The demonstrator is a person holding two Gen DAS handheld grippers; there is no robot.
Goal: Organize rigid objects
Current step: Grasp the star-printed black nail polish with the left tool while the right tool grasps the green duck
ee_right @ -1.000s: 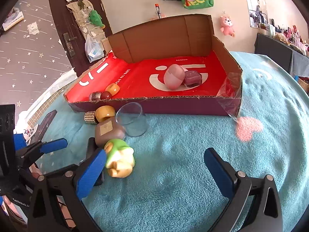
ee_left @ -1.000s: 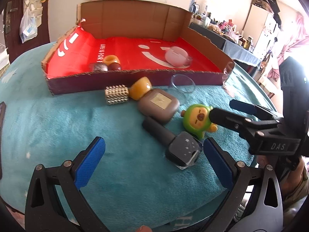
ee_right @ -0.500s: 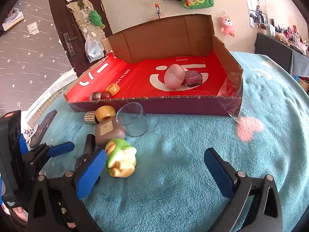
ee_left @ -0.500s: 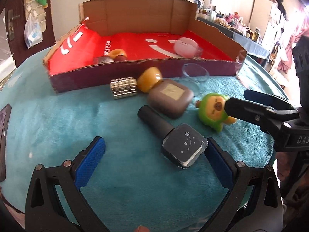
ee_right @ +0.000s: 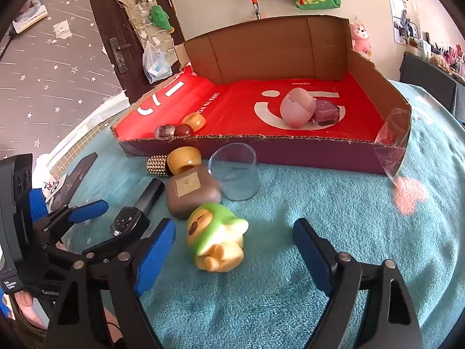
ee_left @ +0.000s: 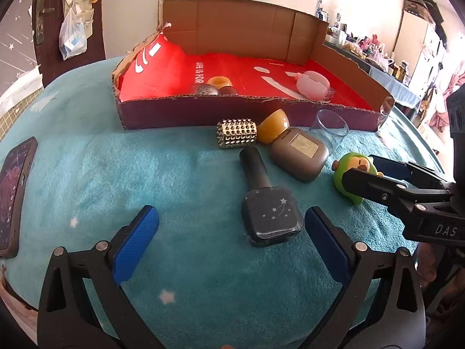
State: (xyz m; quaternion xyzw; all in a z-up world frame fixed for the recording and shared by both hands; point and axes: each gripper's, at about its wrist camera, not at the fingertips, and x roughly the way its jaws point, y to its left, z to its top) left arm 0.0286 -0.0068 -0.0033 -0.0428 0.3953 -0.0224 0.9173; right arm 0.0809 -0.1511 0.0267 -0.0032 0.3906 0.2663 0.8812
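Loose objects lie on the teal cloth before a red-lined cardboard box [ee_left: 203, 113] [ee_right: 290, 151]: a dark bottle with a star-printed square body [ee_left: 268, 206] [ee_right: 130, 221], a brown square bottle with a yellow cap [ee_left: 299, 152] [ee_right: 191, 193], a studded gold cylinder [ee_left: 237, 133] [ee_right: 157, 165], a clear cup [ee_left: 332, 128] [ee_right: 235, 171] and a green toy figure [ee_left: 353, 173] [ee_right: 216, 242]. My left gripper [ee_left: 231, 240] [ee_right: 75, 209] is open, its right finger beside the dark bottle. My right gripper [ee_right: 234, 254] [ee_left: 375, 168] is open around the green toy.
Inside the box lie a pink egg-shaped case [ee_right: 298, 107], a purple cube [ee_right: 325, 112], a yellow ring [ee_right: 194, 121] and two small round pieces [ee_right: 174, 131]. A phone [ee_left: 14, 195] lies at the cloth's left edge. A door and wall stand behind.
My left gripper has swung left, so the dark bottle now lies by its right finger. My right gripper has moved forward, so the green toy now lies between its fingers.
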